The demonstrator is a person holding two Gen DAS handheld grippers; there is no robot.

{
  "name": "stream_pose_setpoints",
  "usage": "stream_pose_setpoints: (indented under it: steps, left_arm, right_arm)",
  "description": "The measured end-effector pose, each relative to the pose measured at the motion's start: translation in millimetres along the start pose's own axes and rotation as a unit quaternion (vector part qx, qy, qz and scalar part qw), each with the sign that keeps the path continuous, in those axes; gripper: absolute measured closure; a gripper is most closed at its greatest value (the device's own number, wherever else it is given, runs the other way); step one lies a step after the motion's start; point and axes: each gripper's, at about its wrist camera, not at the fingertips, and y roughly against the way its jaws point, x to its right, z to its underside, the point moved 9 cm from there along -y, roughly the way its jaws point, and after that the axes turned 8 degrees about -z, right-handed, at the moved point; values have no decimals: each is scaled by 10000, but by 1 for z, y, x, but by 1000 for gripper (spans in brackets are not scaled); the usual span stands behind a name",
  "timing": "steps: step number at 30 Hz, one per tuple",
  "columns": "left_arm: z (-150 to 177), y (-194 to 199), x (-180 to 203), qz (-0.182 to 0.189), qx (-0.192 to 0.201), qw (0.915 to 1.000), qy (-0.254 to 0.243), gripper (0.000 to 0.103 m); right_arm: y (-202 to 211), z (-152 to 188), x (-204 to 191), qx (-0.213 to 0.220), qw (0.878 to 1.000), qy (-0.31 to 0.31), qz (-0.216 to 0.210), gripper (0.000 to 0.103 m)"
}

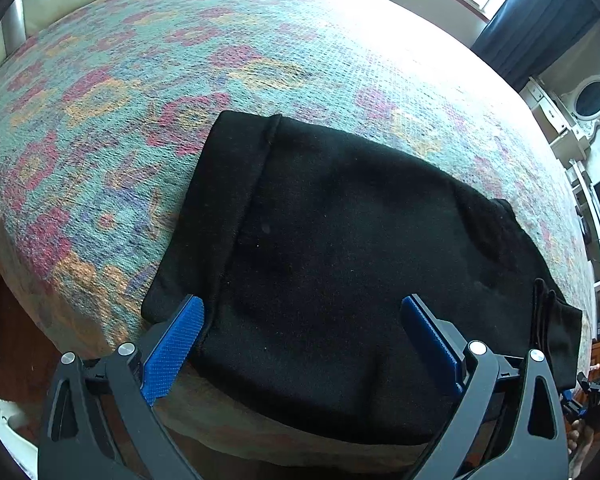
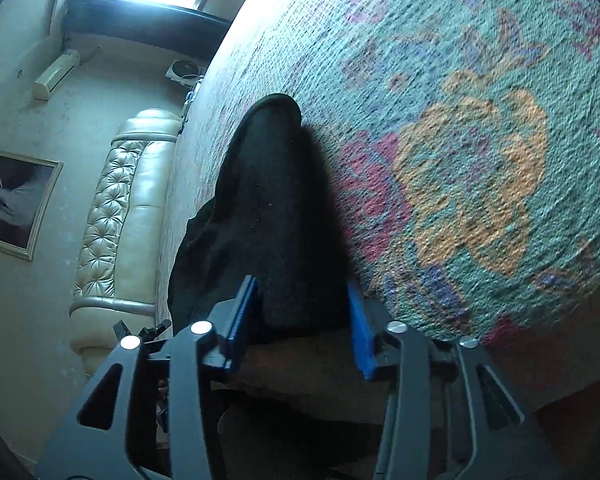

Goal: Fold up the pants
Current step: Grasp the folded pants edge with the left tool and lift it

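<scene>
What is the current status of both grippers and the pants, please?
Left gripper open over the pants. Right gripper open, jaws astride the fabric edge. Pants folded on patterned bedspread. Nothing obstructing.

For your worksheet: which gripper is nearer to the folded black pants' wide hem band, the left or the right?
Left. The left gripper stands open over the pants, one pad beside the hem band. The right gripper straddles the opposite end, jaws open.
</scene>
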Motion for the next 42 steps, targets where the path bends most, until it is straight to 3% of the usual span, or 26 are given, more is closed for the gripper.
stream_pose_setpoints:
  steps: [1, 6, 8, 12, 17, 20, 26, 30, 33, 36, 37, 38, 39, 41, 42]
  left_arm:
    - [-2, 5, -3, 94, 26, 9999, 100, 5]
    - [-21, 34, -27, 836, 382, 9947, 457, 5]
    - [-28, 37, -45, 1140, 452, 9907, 595, 5]
    - [-37, 22, -66, 2133, -9, 9712, 1058, 5]
    - [-53, -7, -78, 2179, -148, 9719, 879, 5]
    - [-64, -21, -69, 2628, -385, 9607, 811, 5]
    - [-74, -35, -45, 2618, -474, 9639, 94, 5]
    - [-65, -30, -21, 3262, -688, 9427, -104, 5]
    - [-56, -27, -6, 3355, -600, 9395, -344, 6]
    - [-59, -23, -4, 3663, -580, 9287, -67, 6]
    - [-60, -23, -5, 3708, -591, 9268, 20, 8]
    - [-60, -24, -4, 3691, -645, 9271, 86, 22]
    - [-59, -29, -5, 3640, -785, 9280, 147, 48]
    - [-52, -42, -10, 3432, -1036, 9330, 303, 70]
    - [-54, -44, -13, 3420, -1028, 9334, 350, 73]
  right_arm:
    - [4, -5, -5, 151, 9997, 67, 183, 37]
    - [22, -12, -36, 714, 9932, 566, 730, 36]
    - [20, -11, -50, 773, 9916, 750, 715, 36]
    - [2, -6, -82, 806, 9926, 791, 452, 32]
    - [-21, 11, -98, 525, 9960, 714, 135, 32]
    - [-31, 21, -101, 379, 9957, 819, 223, 32]
    - [-48, 30, -105, 209, 9958, 859, 247, 31]
    - [-62, 37, -106, 42, 9961, 847, 221, 31]
    - [-72, 42, -111, -97, 9956, 917, 157, 31]
    - [-81, 45, -118, -177, 9939, 1074, 186, 31]
    - [-83, 46, -118, -200, 9934, 1114, 197, 31]
    - [-86, 46, -120, -218, 9930, 1138, 206, 31]
    - [-89, 47, -120, -232, 9929, 1149, 221, 31]
    - [-93, 47, -120, -252, 9929, 1146, 218, 31]
    - [-95, 47, -120, -276, 9929, 1137, 213, 31]
